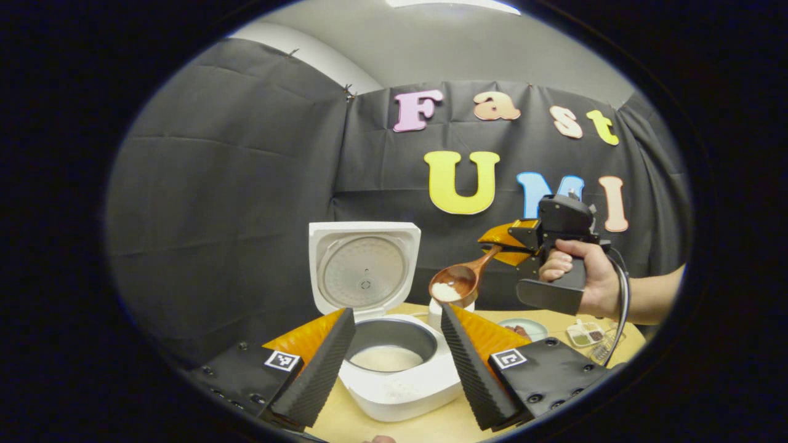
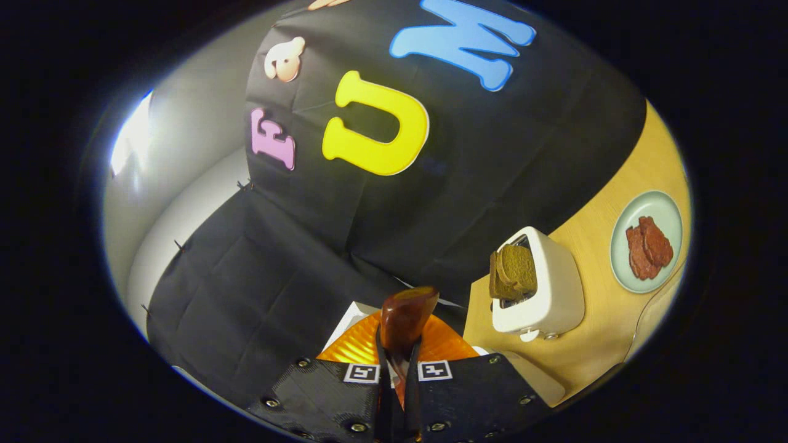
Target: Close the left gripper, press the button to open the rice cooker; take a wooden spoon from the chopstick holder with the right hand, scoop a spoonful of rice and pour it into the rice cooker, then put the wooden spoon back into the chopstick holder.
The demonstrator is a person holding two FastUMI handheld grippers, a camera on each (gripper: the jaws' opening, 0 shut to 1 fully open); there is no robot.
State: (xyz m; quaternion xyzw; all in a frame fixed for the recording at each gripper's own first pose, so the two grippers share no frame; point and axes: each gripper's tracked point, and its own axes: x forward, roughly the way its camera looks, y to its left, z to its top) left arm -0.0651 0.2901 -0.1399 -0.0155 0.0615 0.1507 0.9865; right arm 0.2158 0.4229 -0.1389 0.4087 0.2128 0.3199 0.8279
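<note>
Left tool [image 1: 397, 363] fingers spread wide, holding nothing, framing open rice cooker [image 1: 394, 369]. Right tool [image 2: 397, 394] clamped on wooden spoon [image 1: 458, 280] handle; spoon carries rice, raised above cooker's right rim.

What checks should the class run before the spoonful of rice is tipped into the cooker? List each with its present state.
1. Rice cooker lid open and upright: ok.
2. Inner pot unobstructed from above: ok.
3. Right gripper shut on the wooden spoon handle: ok; in the right gripper view both fingers press on it.
4. Rice in the spoon bowl: ok.
5. Spoon bowl directly over the pot: not ok; it hangs above and to the right of the pot's rim.
6. Left gripper out of the pouring path: cannot tell; its open fingers frame the cooker.
</note>
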